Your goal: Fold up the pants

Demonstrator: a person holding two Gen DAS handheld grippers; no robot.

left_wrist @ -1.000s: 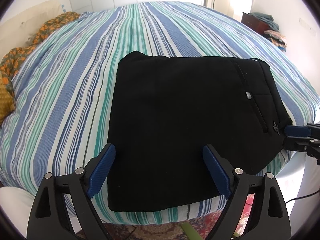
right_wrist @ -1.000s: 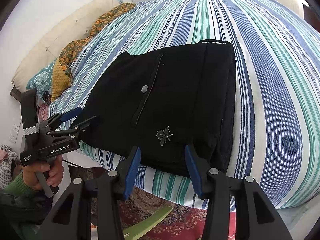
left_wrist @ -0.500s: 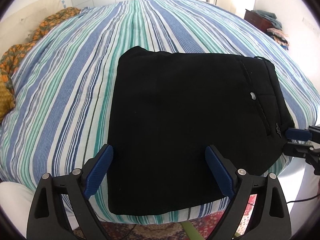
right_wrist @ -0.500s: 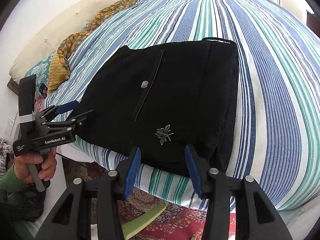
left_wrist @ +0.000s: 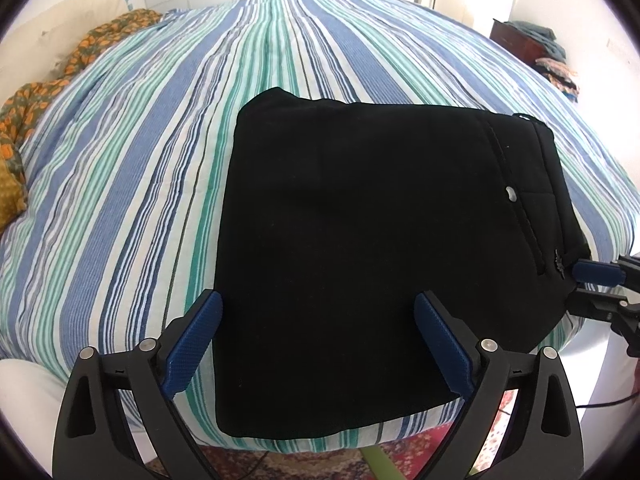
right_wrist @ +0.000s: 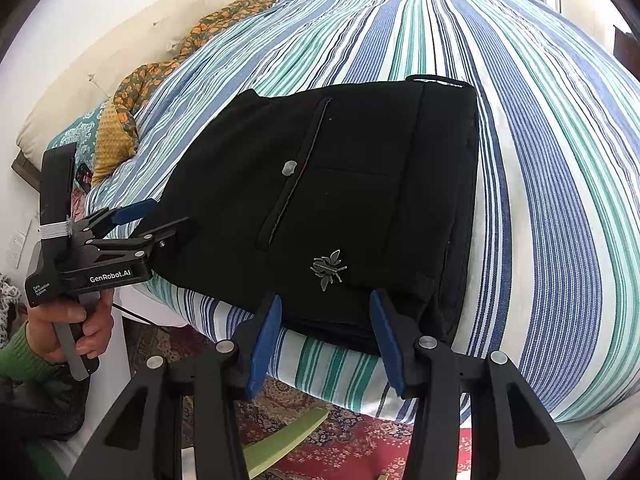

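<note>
Black pants [left_wrist: 360,240] lie folded into a flat rectangle at the near edge of the striped bed [left_wrist: 120,200]. My left gripper [left_wrist: 318,300] hovers over their near left part; its jaws are opening, wide apart, with the fabric below and nothing pressed. In the right wrist view the left gripper [right_wrist: 164,214] sits at the fold's left side, held by a hand [right_wrist: 72,328]. My right gripper [right_wrist: 325,299] stands open over the near edge of the pants [right_wrist: 340,184], just below a metal bee emblem [right_wrist: 328,268]. The right gripper [left_wrist: 574,285] shows at the waistband corner.
An orange patterned cloth [left_wrist: 80,52] and pillows lie at the bed's far left. A patterned rug [right_wrist: 360,440] and a green object [right_wrist: 280,440] are on the floor below the bed edge. Dark furniture with clothes [left_wrist: 520,36] stands far right.
The left gripper's jaws have spread a little wider. Both hands stay about where they were, and the pants lie unchanged.
</note>
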